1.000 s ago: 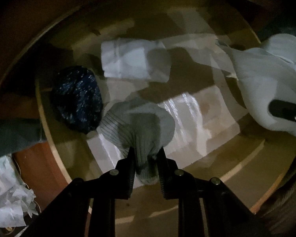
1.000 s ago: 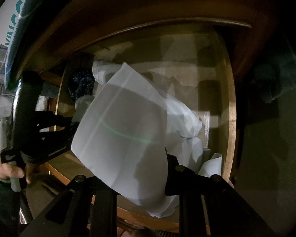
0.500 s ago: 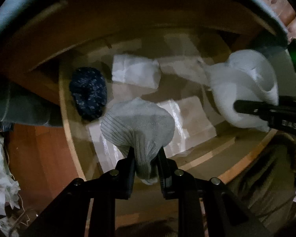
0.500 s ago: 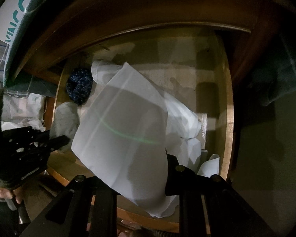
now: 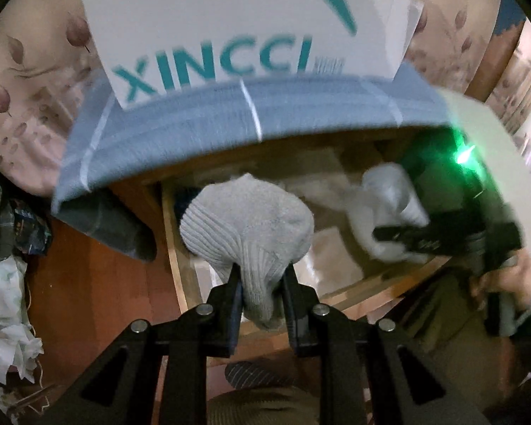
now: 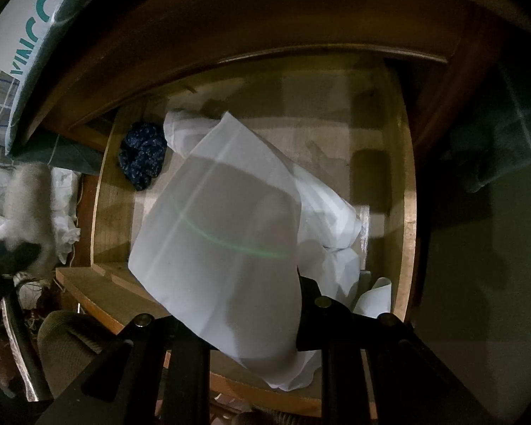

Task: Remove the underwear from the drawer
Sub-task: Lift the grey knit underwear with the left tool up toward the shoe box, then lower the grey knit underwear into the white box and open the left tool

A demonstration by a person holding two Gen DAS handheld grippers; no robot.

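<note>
My left gripper (image 5: 261, 283) has its fingers (image 5: 233, 297) clamped on a grey ribbed knit garment (image 5: 246, 228), which bulges out above the tips and hangs clear above the wooden drawer (image 5: 175, 248), near its left wall. It's blurred, so I can't tell exactly what kind of piece it is. My right gripper (image 6: 262, 322) is closed on a white cloth garment (image 6: 223, 244); the cloth drapes over the tips and hides the left finger, so the pinch point itself I can't see. That white piece hangs over the front half of the drawer (image 6: 409, 219), with more white fabric bunched behind it toward the drawer's right wall. In the left wrist view the same white garment (image 5: 389, 209) shows at the drawer's right side, held by the other tool (image 5: 442, 237), with a green light (image 5: 463, 157) glowing on it and a hand (image 5: 506, 276) on its grip. A dark blue speckled garment (image 6: 143, 156) lies on the drawer floor in the back left corner, just beside the white fabric. Above the drawer, a blue checked cloth (image 5: 230, 124) covers the top of the cabinet, and a white box with teal lettering (image 5: 244, 32) stands on it. Crumpled white paper (image 5: 7, 326) lies on the floor left of the drawer.
</note>
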